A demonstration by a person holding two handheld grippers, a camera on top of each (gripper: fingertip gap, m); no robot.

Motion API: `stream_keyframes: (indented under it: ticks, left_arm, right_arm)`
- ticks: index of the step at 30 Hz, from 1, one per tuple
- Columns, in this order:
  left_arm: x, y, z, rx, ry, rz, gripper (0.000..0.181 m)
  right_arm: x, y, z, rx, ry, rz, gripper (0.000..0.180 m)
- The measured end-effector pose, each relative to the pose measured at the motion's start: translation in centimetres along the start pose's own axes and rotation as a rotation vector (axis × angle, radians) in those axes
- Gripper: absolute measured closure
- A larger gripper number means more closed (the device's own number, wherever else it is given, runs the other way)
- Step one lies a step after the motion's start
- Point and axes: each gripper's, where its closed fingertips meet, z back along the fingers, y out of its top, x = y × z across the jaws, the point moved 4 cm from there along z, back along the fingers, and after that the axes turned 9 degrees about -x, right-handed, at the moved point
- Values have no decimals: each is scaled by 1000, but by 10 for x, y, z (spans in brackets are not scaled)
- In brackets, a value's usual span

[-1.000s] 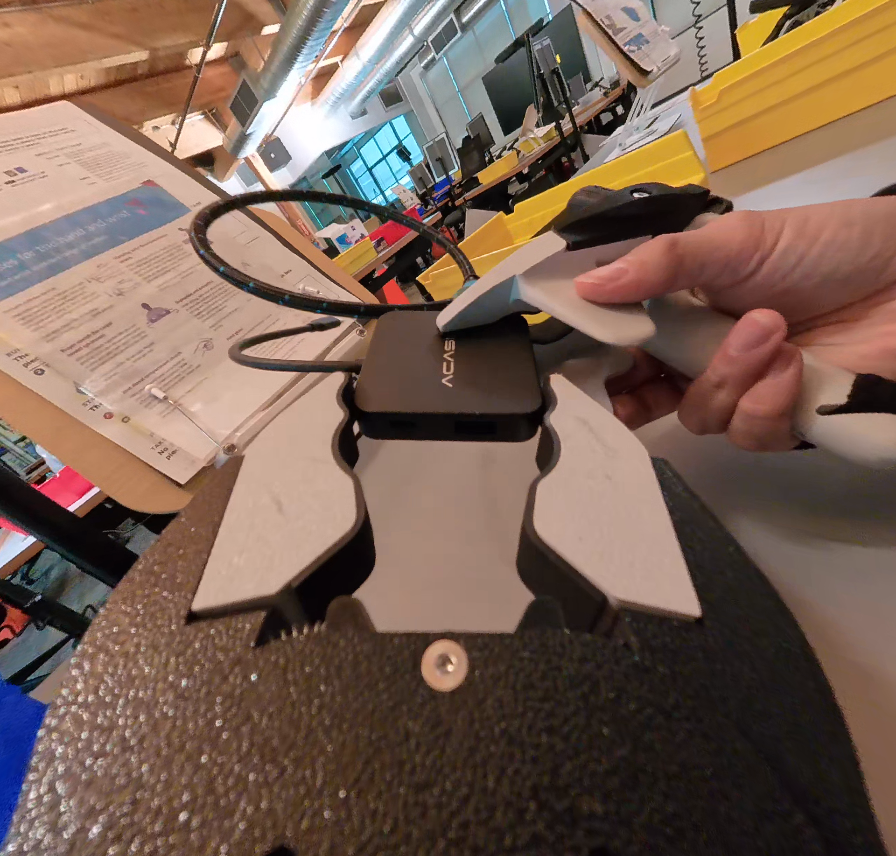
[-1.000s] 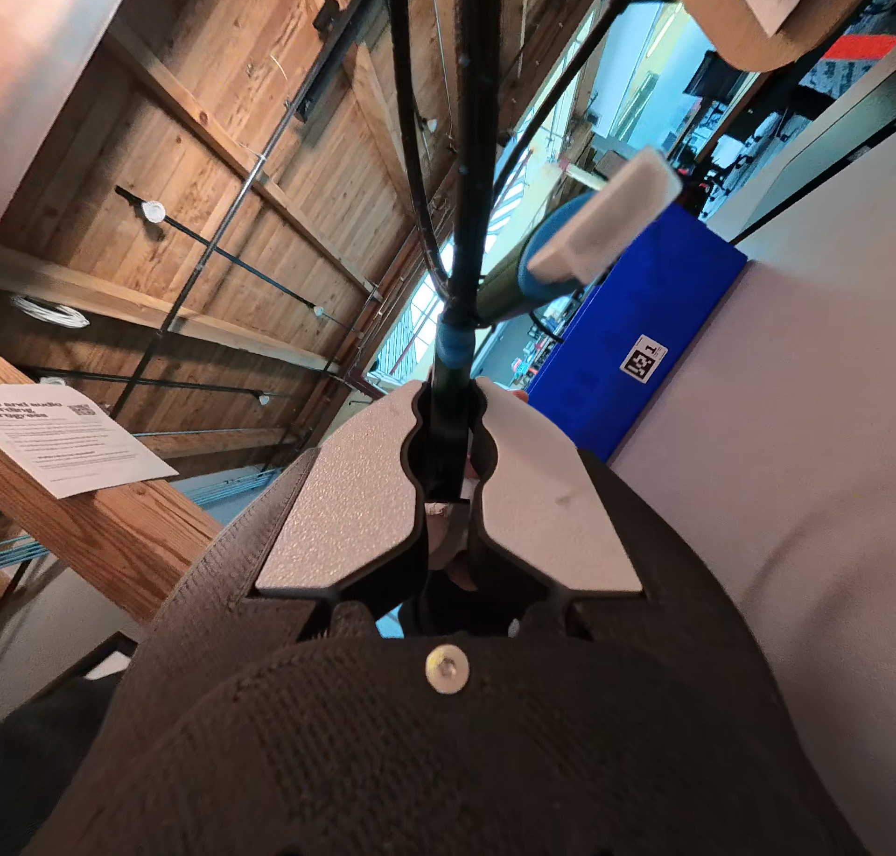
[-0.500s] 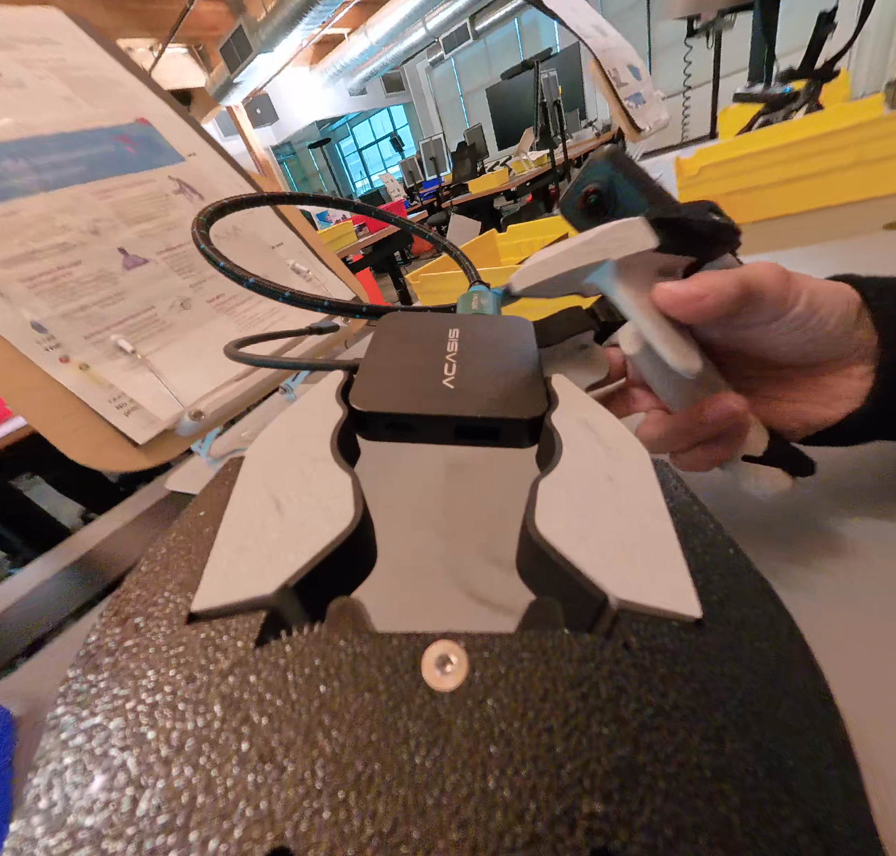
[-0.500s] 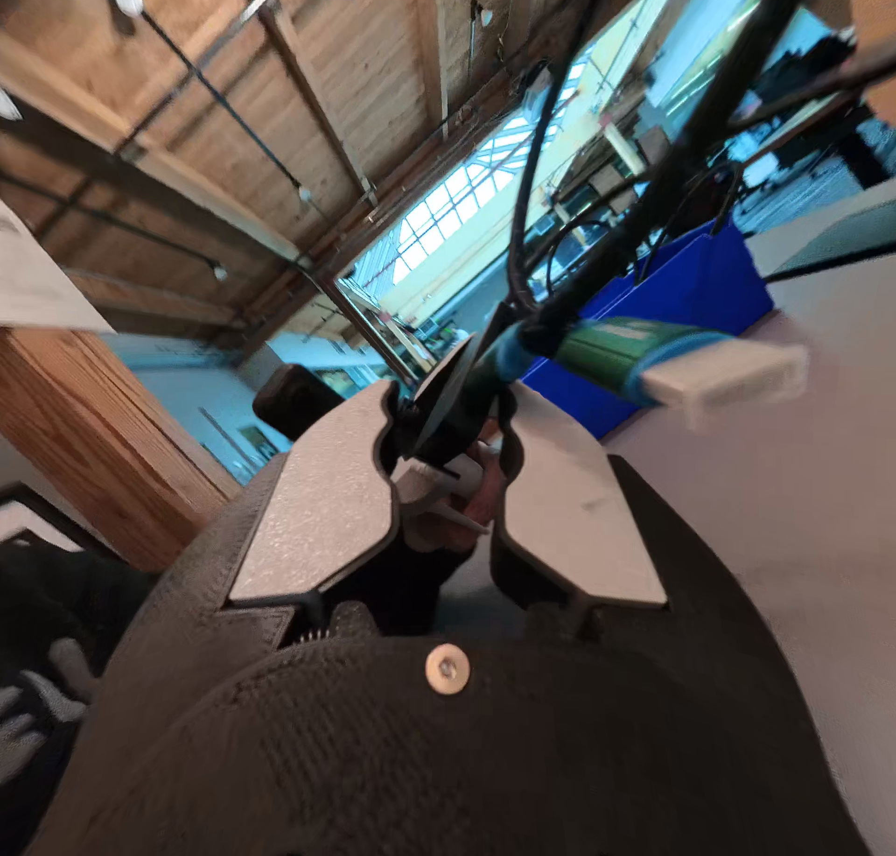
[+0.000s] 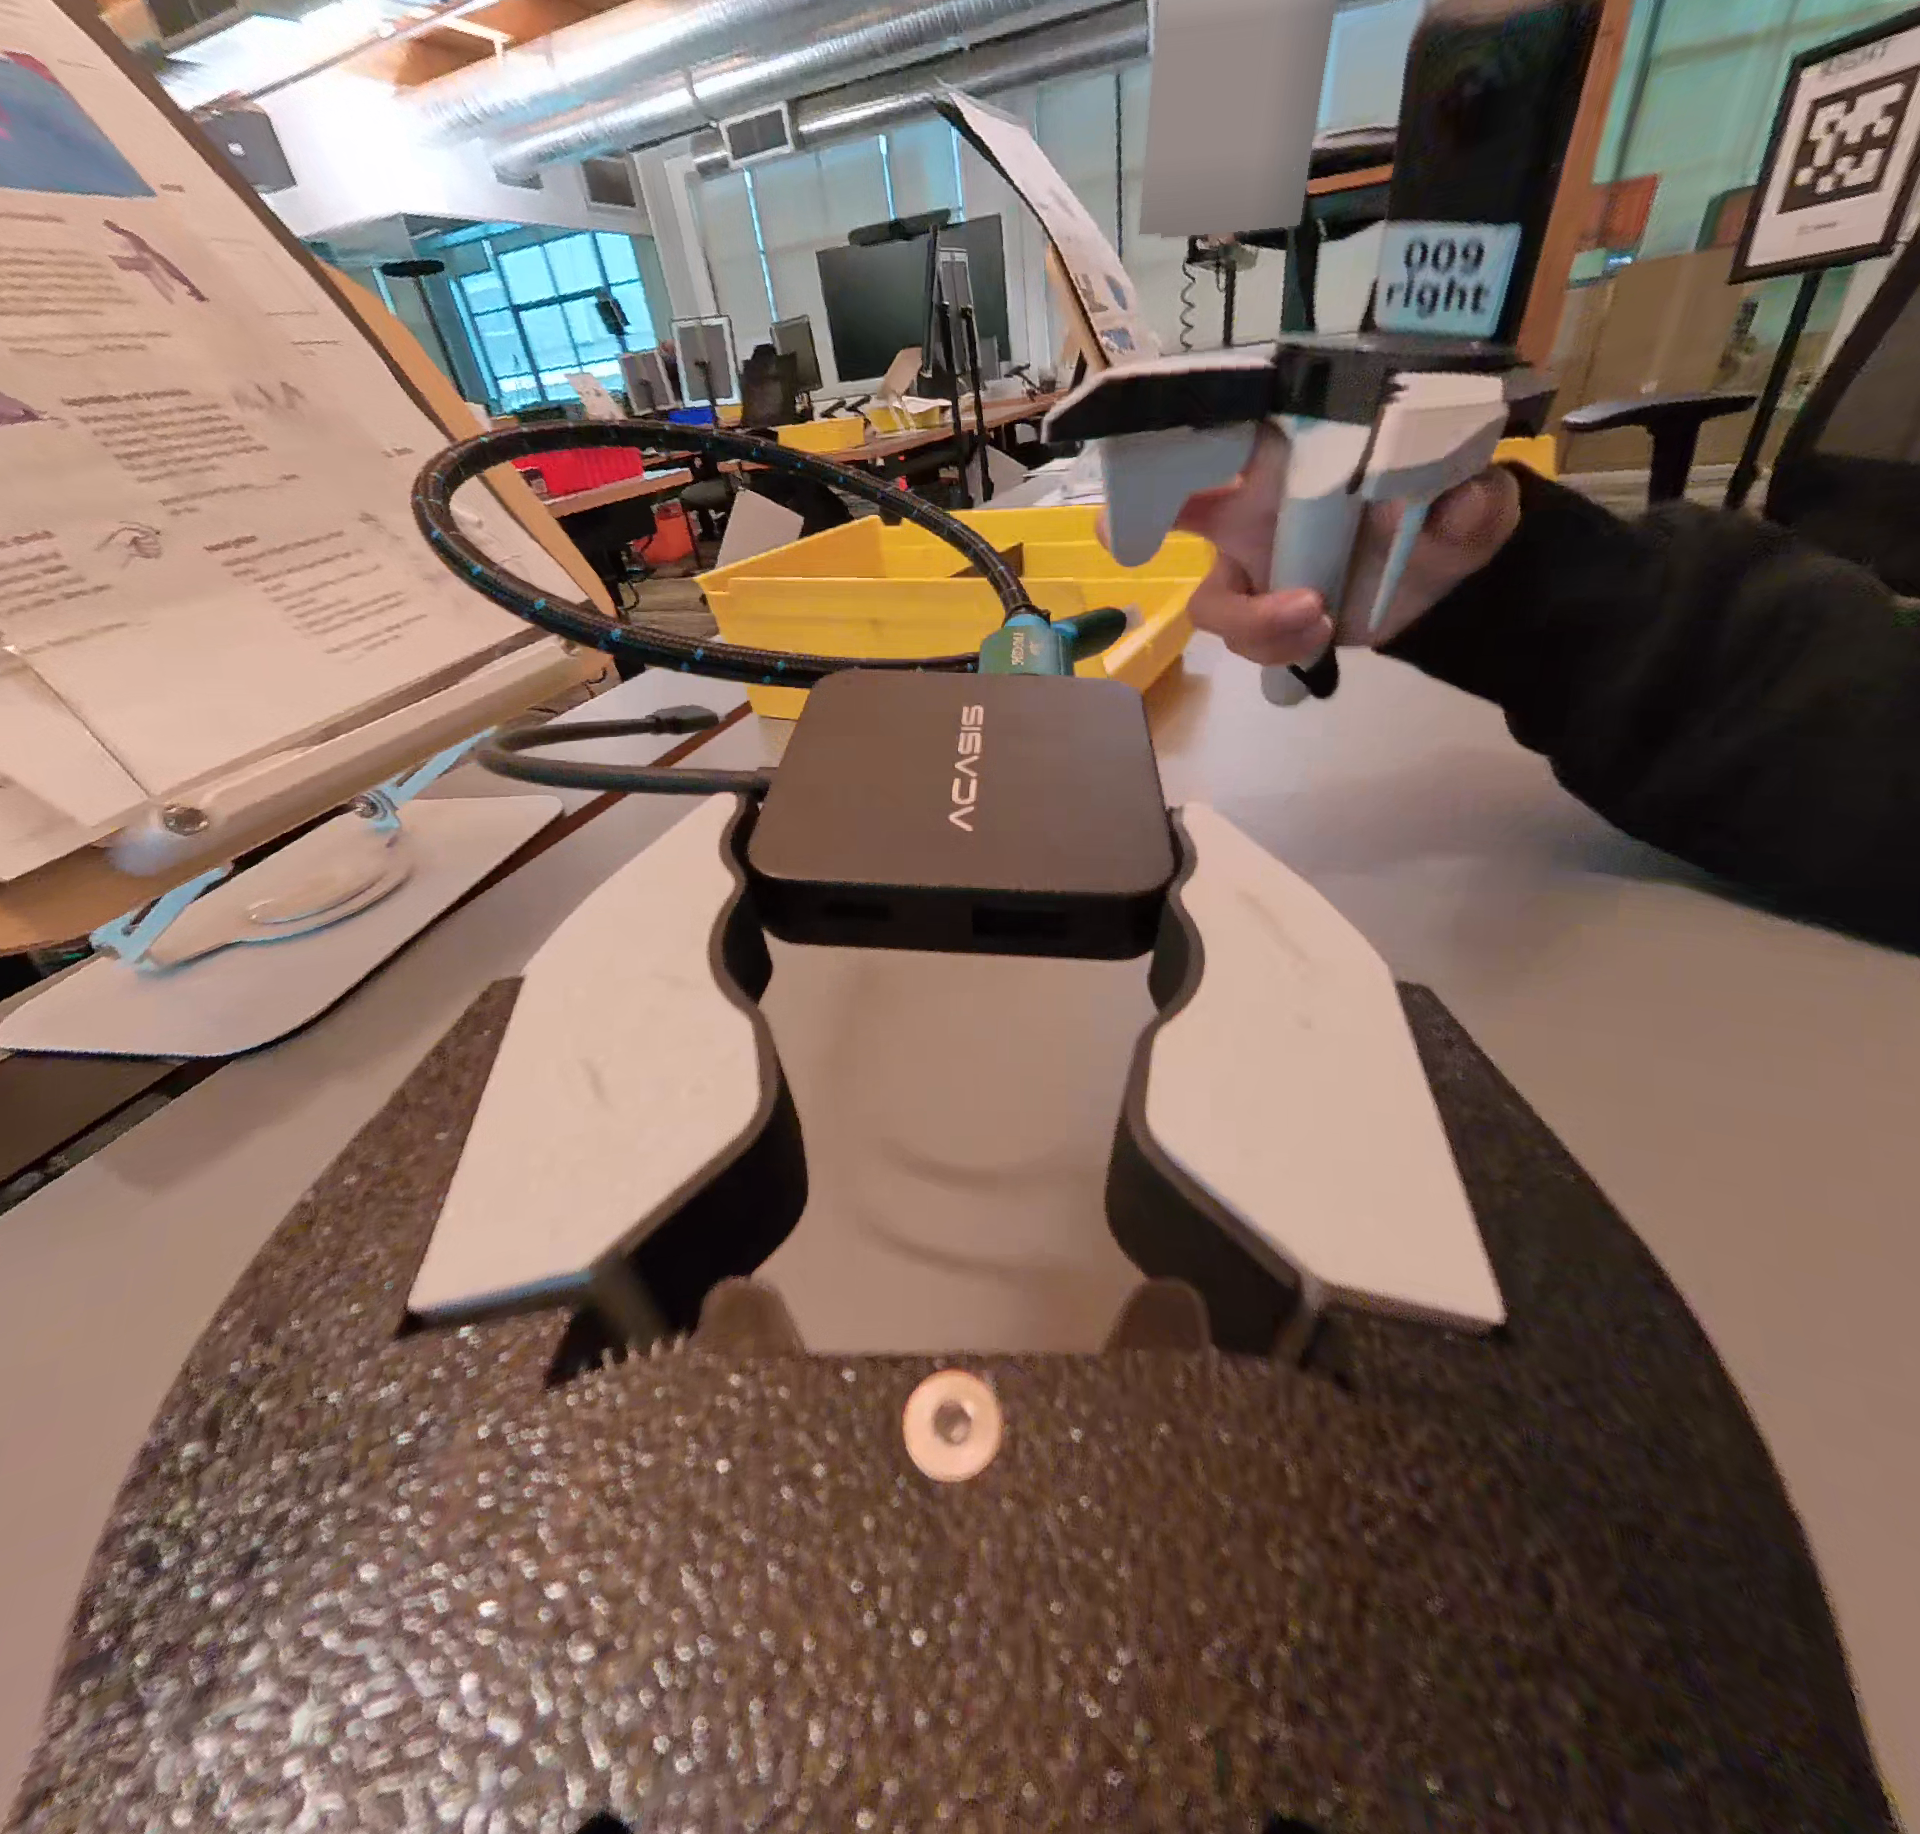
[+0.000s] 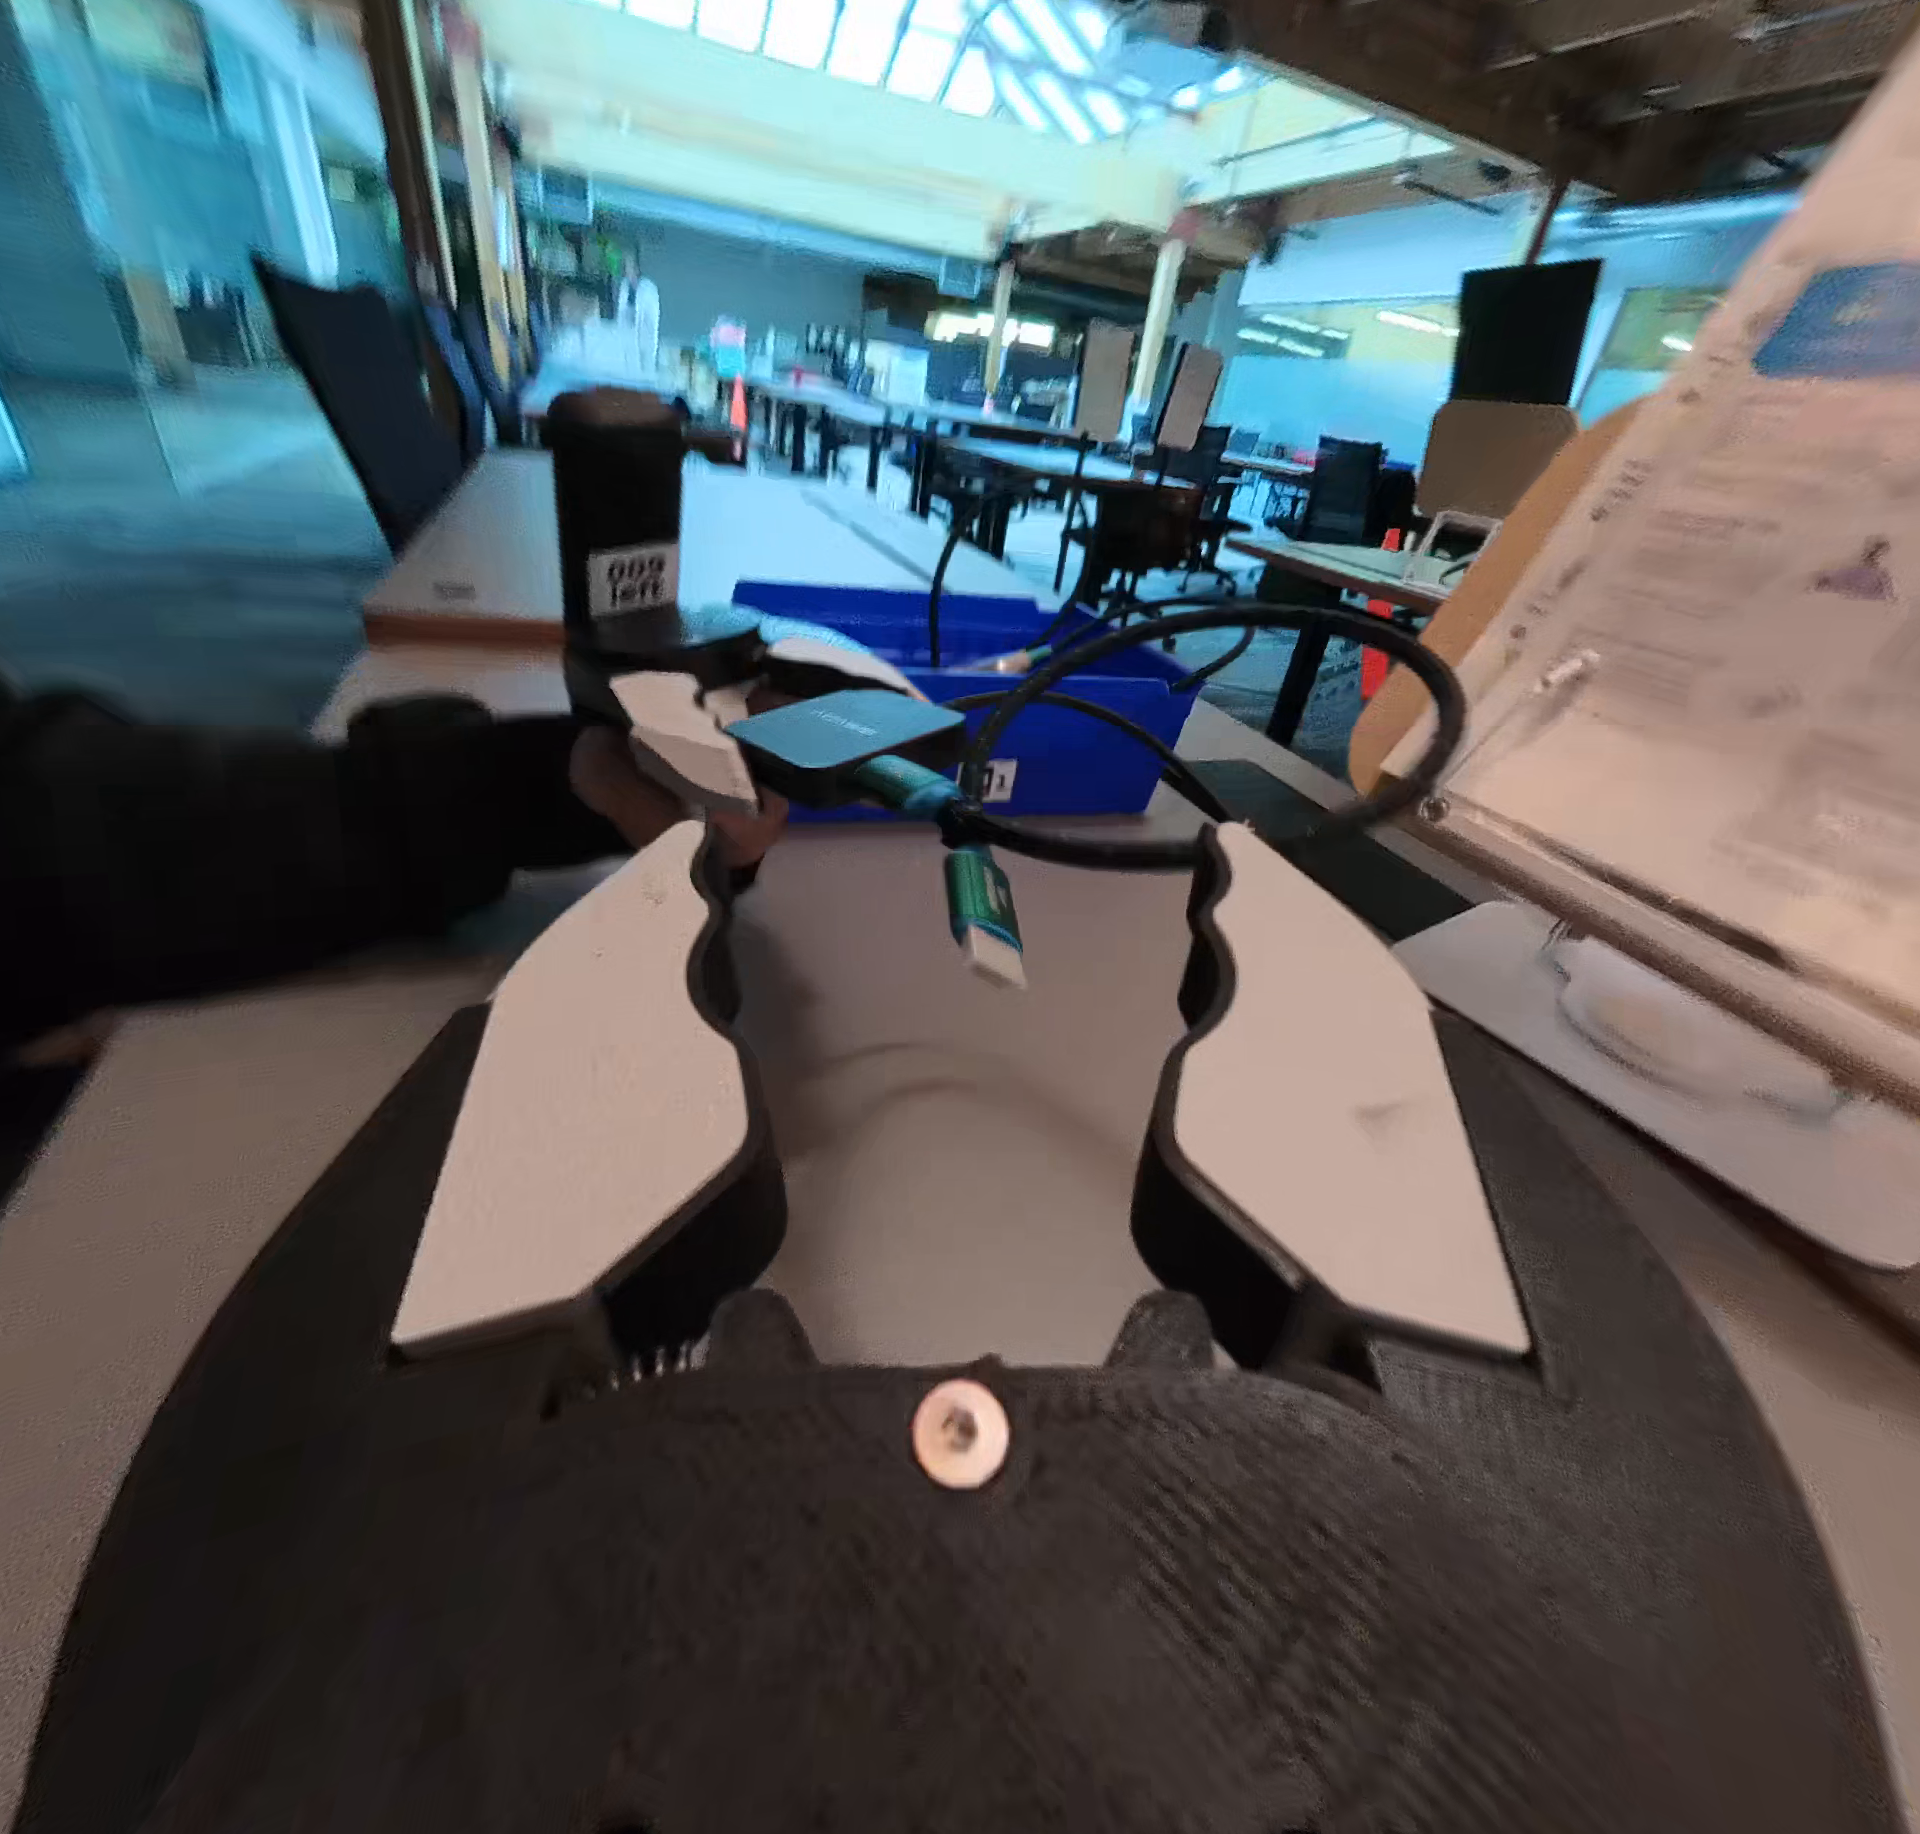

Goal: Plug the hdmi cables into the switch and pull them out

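Observation:
My left gripper (image 5: pixel 956 849) is shut on the black switch (image 5: pixel 956 797) and holds it level just above the grey table (image 5: pixel 1558 1005). A black braided hdmi cable (image 5: pixel 540 496) loops up behind it. Its teal plug (image 5: pixel 1023 652) sits in the switch's far side. In the right wrist view the cable's other teal plug (image 6: pixel 982 911) hangs free in front of my right gripper (image 6: pixel 958 844), which is open and empty. The switch (image 6: pixel 847 730) and left gripper (image 6: pixel 717 735) show beyond it. The right gripper also shows in the left wrist view (image 5: pixel 1143 434), in a hand.
A tilted document stand (image 5: pixel 156 434) on a white base (image 5: pixel 312 911) stands at the left. Yellow bins (image 5: pixel 935 589) lie behind the switch. A blue bin (image 6: pixel 1039 662) lies behind the switch in the right wrist view. The switch's thin black lead (image 5: pixel 623 766) trails left.
My right gripper has opened, let go of the cable and drawn back from the switch. The plug stays in the switch. My left gripper has tilted down towards level, still holding the switch.

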Motion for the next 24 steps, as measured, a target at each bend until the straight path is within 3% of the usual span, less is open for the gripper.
stream_keyframes:
  ticks: [4, 9, 16, 18, 21, 24]
  left_arm:
    - [9, -7, -9, -41, -52, -55, 108]
    - [18, -8, -11, -77, -78, -156, 108]
    - [21, -6, -9, -54, -89, -201, 108]
    - [23, -7, -11, -62, -95, -208, 108]
    - [26, -8, -13, -74, -98, -229, 108]
    - [28, -9, -15, -83, -97, -245, 108]
  right_arm:
    - [-12, -2, -34, -269, 92, 194, 103]
    - [-22, -9, -57, -512, 291, 348, 127]
    - [-28, -12, -65, -485, 459, 309, 169]
    - [-26, -14, -64, -504, 446, 302, 167]
    - [-22, -17, -61, -543, 424, 286, 150]
    - [-25, -19, -59, -577, 454, 270, 150]
